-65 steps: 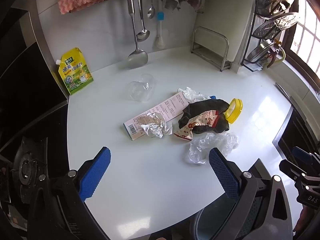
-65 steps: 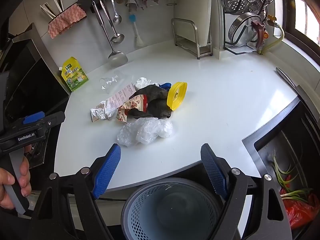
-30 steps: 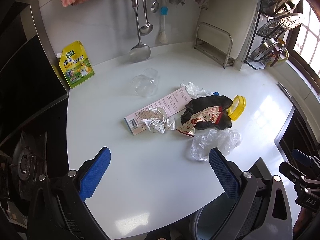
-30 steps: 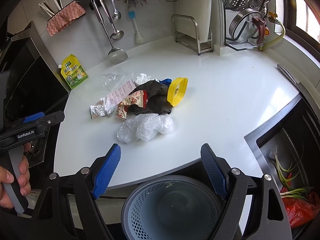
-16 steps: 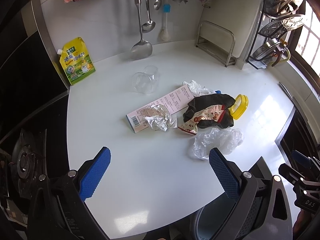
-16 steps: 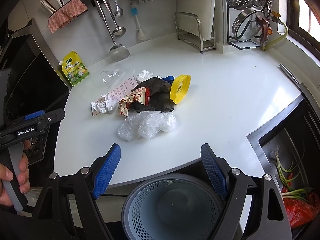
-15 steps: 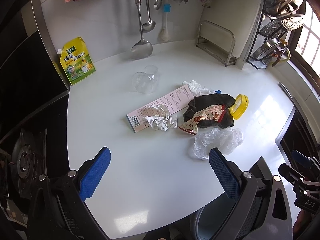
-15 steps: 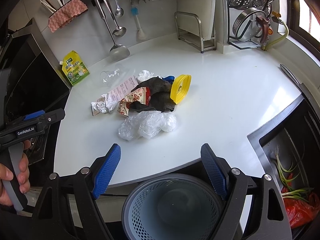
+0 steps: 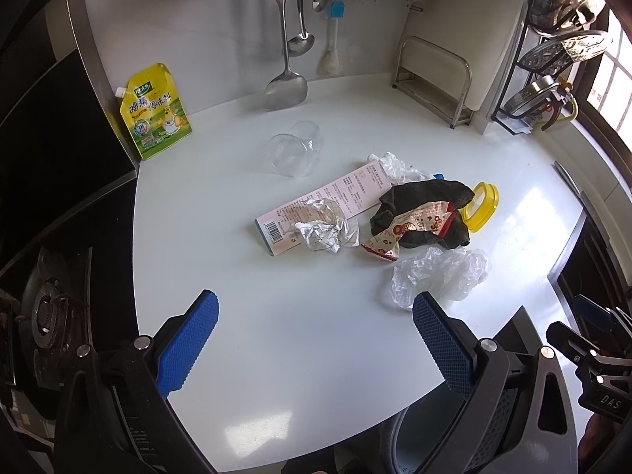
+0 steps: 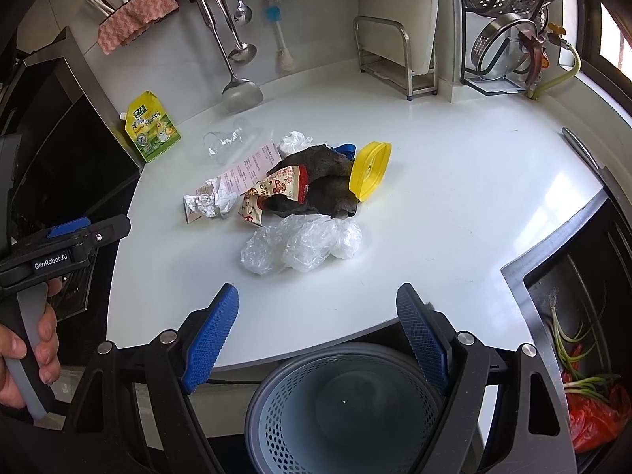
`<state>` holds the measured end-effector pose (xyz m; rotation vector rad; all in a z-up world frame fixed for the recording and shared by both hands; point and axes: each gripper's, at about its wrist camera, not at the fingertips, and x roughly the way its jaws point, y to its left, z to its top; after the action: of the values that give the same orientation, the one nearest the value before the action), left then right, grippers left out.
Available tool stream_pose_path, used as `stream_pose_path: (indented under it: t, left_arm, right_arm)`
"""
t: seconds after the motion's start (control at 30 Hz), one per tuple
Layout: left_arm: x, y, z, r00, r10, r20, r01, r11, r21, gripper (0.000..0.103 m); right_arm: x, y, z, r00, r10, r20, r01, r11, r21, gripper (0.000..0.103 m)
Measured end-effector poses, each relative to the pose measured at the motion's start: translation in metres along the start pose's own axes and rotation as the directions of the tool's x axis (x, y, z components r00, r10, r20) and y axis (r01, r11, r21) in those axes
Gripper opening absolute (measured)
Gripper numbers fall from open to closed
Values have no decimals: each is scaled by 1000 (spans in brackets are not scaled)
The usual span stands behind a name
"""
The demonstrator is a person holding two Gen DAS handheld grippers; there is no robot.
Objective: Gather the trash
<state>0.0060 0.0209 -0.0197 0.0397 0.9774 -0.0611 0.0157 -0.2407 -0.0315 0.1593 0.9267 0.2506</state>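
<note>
Trash lies in a heap mid-counter: crumpled clear plastic, a dark rag, a red snack wrapper, a yellow lid, a long paper box, crumpled foil and a clear plastic cup. A grey mesh bin stands below the counter's front edge. My right gripper hangs open over the bin, short of the plastic. My left gripper is open above bare counter, nothing held.
A yellow seasoning pouch leans at the back left beside the black stove. Ladles and a spatula hang on the wall. A metal rack and steamer stand sit at the back right. The sink with scraps is right.
Both grippers have crept slightly forward toward the trash heap; the items sit a little lower in view. Both stay open and the trash has not moved.
</note>
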Motion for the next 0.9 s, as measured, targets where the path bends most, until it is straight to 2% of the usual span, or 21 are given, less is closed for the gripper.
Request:
stream_pose_path:
  t: [0.9]
  left_arm:
    - [36,23,14,999,-7,-53,6,1000,-10,97]
  right_arm:
    - [46,12,24,999,8,-48,-6,999,33,78]
